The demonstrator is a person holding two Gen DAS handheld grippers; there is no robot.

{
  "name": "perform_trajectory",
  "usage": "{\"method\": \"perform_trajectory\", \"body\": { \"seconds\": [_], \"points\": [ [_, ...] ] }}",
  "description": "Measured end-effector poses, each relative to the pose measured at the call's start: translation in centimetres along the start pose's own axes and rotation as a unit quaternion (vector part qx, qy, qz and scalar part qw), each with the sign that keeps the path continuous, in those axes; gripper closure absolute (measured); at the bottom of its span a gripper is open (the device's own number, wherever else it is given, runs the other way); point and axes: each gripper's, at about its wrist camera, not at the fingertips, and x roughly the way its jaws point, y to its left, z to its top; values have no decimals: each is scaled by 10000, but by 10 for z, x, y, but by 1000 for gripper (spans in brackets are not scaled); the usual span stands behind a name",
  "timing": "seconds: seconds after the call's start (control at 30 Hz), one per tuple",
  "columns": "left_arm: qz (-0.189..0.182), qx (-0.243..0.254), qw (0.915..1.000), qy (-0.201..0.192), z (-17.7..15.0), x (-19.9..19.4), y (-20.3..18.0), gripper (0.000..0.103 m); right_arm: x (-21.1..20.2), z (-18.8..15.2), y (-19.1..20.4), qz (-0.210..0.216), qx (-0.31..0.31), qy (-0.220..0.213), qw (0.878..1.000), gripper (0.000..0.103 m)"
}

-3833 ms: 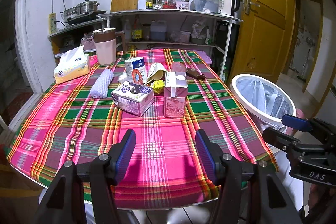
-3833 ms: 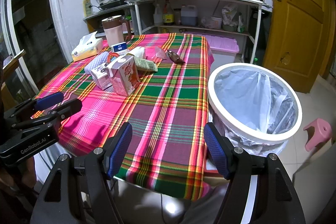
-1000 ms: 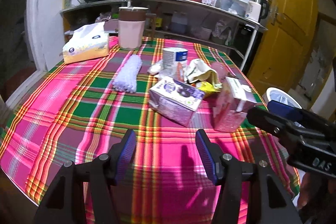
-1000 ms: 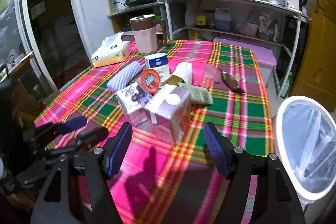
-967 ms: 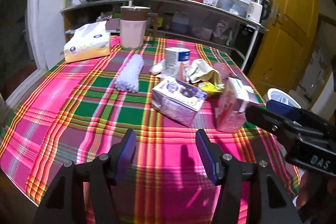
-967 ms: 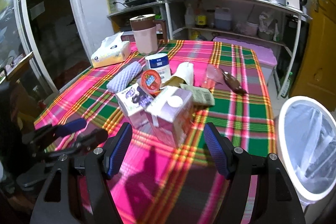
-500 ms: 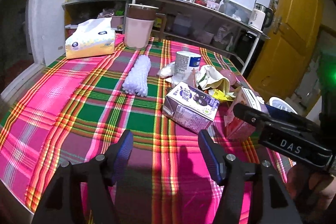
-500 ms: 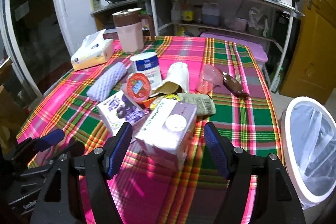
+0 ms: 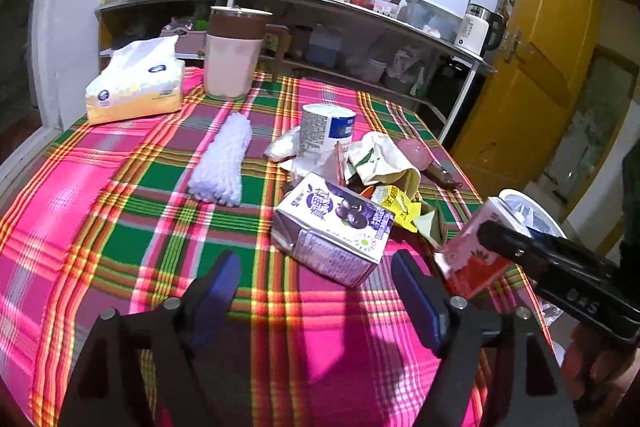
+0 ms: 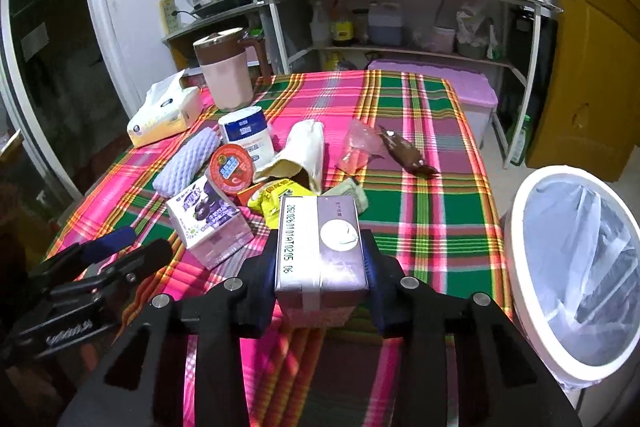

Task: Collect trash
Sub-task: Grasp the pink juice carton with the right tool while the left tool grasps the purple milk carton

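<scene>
Right gripper [image 10: 320, 263]: jaws closing, blue pads against both sides of the upright pink-and-white cardboard drink carton [image 10: 320, 251], standing at the near right of the desk; round foil seal and printed date code on its top. Left gripper [image 9: 316, 291]: jaws opening, spread wide, nothing between them, only plaid cloth under.

Count on the desk [image 9: 80, 219] (pink/green plaid cloth):
- 2 cartons: the held one, plus one purple-printed white carton [image 9: 336, 227] lying on its side, left of it.
- 1 white cylindrical tub with blue label [image 9: 326, 131], upright, further back.
- 1 round red foil lid [image 10: 233, 169], propped on edge.
- 1 crumpled cream paper bag [image 10: 300, 155], 1 yellow crinkled wrapper [image 10: 276, 201].
- 1 pink plastic bag [image 10: 358, 145] and 1 brown wrapper [image 10: 406, 149], far right.
- 1 white foam mesh sleeve [image 9: 224, 163], ribbed, left.
- 1 soft tissue pack [image 9: 136, 83], 1 pink jug with brown lid [image 9: 234, 55], far left.

1 round white bin with clear liner [image 10: 576, 267], on the floor right of the desk.

Right wrist view shows the bin's whole opening and the carton top; the left wrist view shows only a sliver of the bin, but does show the carton's red strawberry-print side.
</scene>
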Motion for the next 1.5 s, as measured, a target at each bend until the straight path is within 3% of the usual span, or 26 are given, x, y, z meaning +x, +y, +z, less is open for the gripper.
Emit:
{"method": "perform_trajectory", "body": {
  "seconds": [0.27, 0.63, 0.83, 1.1, 1.23, 1.5],
  "points": [
    [317, 188, 9989, 295, 2, 29, -13, 24, -7, -2, -13, 60, 128, -21, 9999, 65],
    [1195, -564, 9912, 110, 0, 10, 36, 24, -10, -4, -23, 195, 199, -45, 9996, 65],
    [799, -488, 9956, -50, 8, 8, 18, 24, -11, -5, -27, 171, 241, -46, 9996, 65],
    [874, -539, 9944, 254, 21, 39, 9, 24, -16, -5, -33, 100, 262, -92, 9996, 65],
    [889, -569, 9935, 431, 20, 43, 13, 42, -16, -5, -35, 100, 275, -103, 9995, 65],
    [880, -402, 9952, 142, 15, 19, 7, 48, -27, -7, -36, 98, 278, -166, 9994, 65]
  ]
}}
